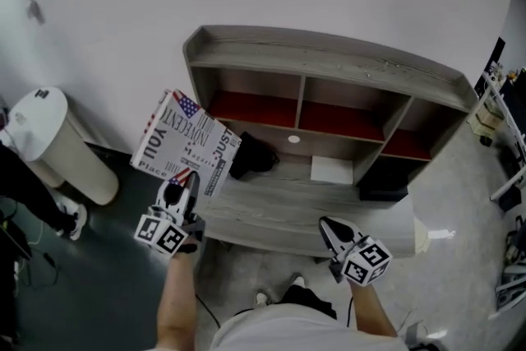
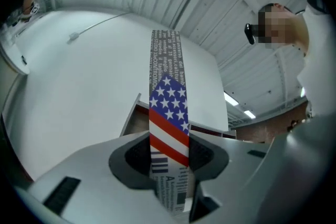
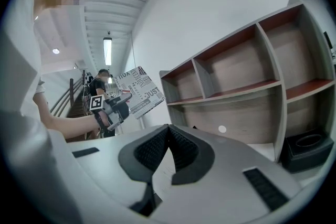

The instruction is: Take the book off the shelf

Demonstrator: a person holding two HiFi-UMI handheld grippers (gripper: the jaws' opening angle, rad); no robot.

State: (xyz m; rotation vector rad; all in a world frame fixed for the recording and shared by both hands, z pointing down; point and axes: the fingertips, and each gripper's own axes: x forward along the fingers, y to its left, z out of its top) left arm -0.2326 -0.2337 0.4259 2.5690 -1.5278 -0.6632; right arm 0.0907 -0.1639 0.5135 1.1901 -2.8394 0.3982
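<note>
The left gripper (image 1: pixel 186 183) pinches a white, text-printed book with a flag patch (image 1: pixel 182 140), held in the air left of the grey wooden shelf unit (image 1: pixel 329 55). The right gripper (image 1: pixel 327 226), jaws pressed together and empty, hovers near the unit's front ledge.

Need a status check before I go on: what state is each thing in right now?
book: off the shelf, held in the air left of it, tilted.
left gripper: fingers shut on the book's lower edge.
right gripper: fingers together, nothing between them.
shelf: standing against the wall, upper compartments bare.
black box: resting at the shelf's lower right.
</note>
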